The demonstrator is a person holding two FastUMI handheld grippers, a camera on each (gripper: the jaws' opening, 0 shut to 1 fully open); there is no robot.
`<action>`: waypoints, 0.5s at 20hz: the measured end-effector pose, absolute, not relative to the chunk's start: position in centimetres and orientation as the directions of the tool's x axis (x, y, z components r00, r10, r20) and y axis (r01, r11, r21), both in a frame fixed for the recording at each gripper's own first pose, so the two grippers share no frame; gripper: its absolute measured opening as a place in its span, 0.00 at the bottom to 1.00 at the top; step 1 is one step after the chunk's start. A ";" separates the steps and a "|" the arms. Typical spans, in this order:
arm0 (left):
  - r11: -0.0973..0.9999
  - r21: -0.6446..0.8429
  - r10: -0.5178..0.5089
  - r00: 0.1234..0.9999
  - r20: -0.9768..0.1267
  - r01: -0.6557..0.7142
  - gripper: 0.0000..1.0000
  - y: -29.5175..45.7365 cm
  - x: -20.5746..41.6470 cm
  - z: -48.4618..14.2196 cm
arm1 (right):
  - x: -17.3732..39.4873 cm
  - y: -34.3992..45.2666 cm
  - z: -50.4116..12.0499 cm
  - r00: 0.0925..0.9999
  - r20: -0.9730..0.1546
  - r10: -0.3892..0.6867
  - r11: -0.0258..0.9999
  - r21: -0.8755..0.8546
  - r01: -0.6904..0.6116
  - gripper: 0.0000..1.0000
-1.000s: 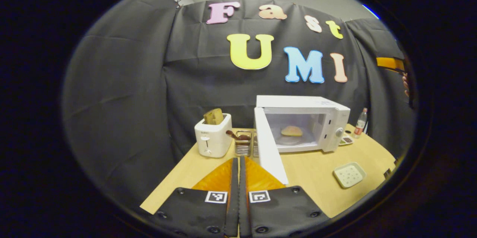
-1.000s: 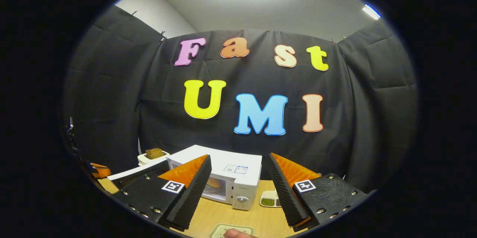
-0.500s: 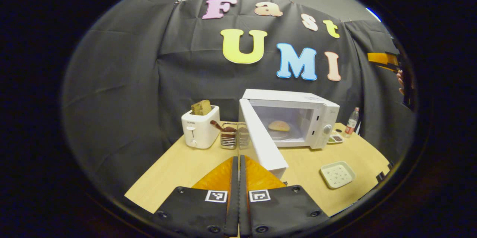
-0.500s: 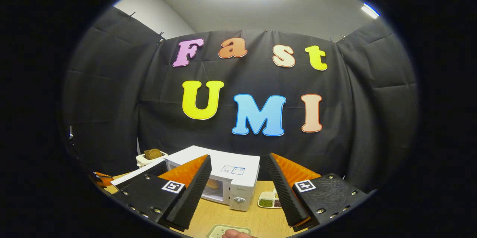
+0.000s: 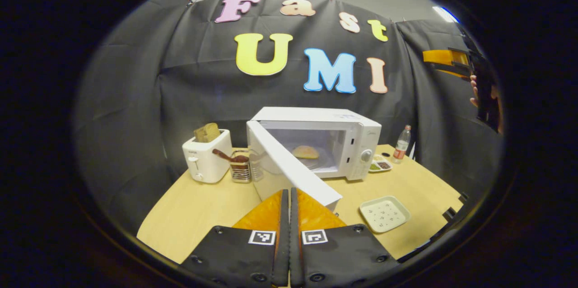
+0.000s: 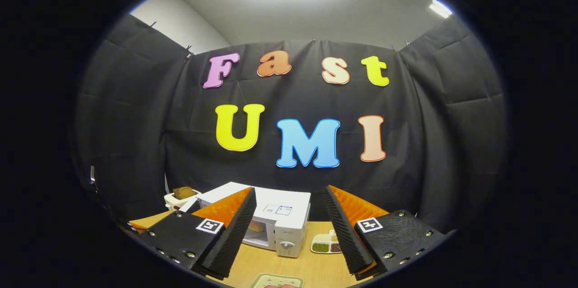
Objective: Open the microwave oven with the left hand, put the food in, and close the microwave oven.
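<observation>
Closing is what I judge remains: my clenched, empty left gripper (image 5: 289,197) sits just behind the microwave door (image 5: 295,170), which runs toward 11 o'clock; bread (image 5: 305,151) lies inside; the right gripper (image 6: 289,229) gapes, farther off.

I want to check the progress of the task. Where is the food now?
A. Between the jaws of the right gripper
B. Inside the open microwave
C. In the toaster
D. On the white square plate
B: the food lies inside the microwave, whose door stands open.
</observation>
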State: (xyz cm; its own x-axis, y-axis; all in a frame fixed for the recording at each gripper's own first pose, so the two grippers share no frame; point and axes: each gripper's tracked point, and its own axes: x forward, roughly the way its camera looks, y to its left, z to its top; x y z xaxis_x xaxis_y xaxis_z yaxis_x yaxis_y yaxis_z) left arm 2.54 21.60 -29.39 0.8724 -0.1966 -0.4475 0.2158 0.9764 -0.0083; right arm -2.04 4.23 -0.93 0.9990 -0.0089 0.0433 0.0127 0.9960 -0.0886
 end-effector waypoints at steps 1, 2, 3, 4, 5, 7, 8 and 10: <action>0.973 -0.011 -0.210 0.869 -0.448 0.229 0.08 20.8 2.8 -29.5 | -2.1 3.8 -0.9 0.999 0.043 -0.020 0.996 -0.088 0.024 0.92; 0.970 -0.011 -0.222 0.867 -0.447 0.243 0.08 20.1 3.1 -29.4 | -2.2 3.3 -1.1 0.999 0.040 -0.032 0.995 -0.088 0.036 0.92; 0.967 -0.011 -0.233 0.864 -0.446 0.255 0.08 19.3 3.6 -29.4 | -2.2 2.9 -1.2 0.999 0.034 -0.036 0.995 -0.087 0.039 0.92; 0.963 -0.014 -0.246 0.861 -0.445 0.269 0.08 18.6 3.8 -29.3 | -2.3 2.5 -1.3 0.998 0.029 -0.047 0.995 -0.085 0.050 0.92; 0.959 -0.015 -0.259 0.857 -0.446 0.281 0.07 17.9 4.2 -29.3 | -2.4 2.1 -1.3 0.998 0.027 -0.055 0.995 -0.082 0.057 0.92; 0.949 -0.018 -0.288 0.846 -0.449 0.313 0.07 16.4 4.5 -29.6 | -2.7 1.2 -1.2 0.997 0.026 -0.070 0.994 -0.084 0.072 0.92; 0.944 -0.020 -0.303 0.839 -0.452 0.330 0.07 15.6 4.5 -29.6 | -2.8 0.7 -1.2 0.997 0.029 -0.078 0.993 -0.088 0.080 0.92; 0.932 -0.029 -0.334 0.825 -0.456 0.361 0.08 14.1 4.8 -29.8 | -3.0 -0.2 -1.1 0.995 0.034 -0.096 0.991 -0.094 0.099 0.92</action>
